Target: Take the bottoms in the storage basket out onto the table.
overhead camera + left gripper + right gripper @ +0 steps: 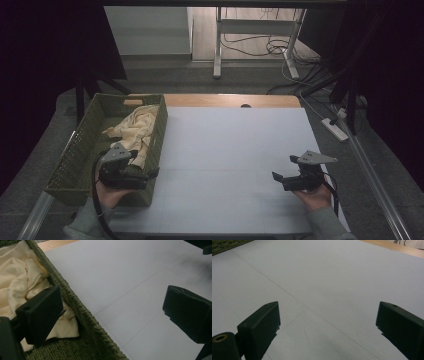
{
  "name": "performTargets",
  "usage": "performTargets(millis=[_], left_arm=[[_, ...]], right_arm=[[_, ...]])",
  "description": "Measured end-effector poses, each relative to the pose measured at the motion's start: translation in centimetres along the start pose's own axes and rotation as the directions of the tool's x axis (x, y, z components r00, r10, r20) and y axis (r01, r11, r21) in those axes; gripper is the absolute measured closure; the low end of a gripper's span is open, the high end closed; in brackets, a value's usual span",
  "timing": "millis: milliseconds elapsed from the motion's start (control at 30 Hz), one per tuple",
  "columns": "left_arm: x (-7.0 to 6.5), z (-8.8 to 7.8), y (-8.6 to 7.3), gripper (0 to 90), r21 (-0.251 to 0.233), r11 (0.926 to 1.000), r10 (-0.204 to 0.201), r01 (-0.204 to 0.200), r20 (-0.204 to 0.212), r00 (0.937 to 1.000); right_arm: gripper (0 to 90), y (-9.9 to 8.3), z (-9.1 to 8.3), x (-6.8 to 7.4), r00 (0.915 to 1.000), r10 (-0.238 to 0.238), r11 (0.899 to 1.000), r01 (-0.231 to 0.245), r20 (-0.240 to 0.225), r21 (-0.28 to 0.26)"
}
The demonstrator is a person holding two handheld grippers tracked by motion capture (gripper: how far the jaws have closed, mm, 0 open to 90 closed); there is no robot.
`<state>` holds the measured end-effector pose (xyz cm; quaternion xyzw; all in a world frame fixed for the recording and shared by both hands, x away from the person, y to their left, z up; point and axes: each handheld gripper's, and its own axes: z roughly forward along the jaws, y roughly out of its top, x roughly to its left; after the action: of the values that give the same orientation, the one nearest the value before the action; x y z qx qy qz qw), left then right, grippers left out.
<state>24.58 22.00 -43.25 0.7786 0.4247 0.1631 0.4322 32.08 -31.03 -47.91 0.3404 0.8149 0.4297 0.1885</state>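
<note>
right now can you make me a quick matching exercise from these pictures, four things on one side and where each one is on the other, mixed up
Things:
1. cream cloth
2. green woven basket
3. left claw
4. right claw

Places:
A. over the bare white sheet at the table's right side
B. at the basket's near right rim, jaws wide, one each side of it
C. crumpled inside the basket
D. at the table's left edge

Pairs: 1-C, 2-D, 3-B, 4-A
</note>
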Motion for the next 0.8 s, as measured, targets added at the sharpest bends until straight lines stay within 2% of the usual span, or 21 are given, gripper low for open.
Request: performTargets(millis=[800], left_arm=[[0.13,-0.11,-0.03,3.9,-0.01,0.9999,-0.003,0.003,-0.007,1.0]], right_arm=[[6.4,0.09,0.04,0.37,0.9999,-0.007,1.0,0.007,-0.01,0.002]])
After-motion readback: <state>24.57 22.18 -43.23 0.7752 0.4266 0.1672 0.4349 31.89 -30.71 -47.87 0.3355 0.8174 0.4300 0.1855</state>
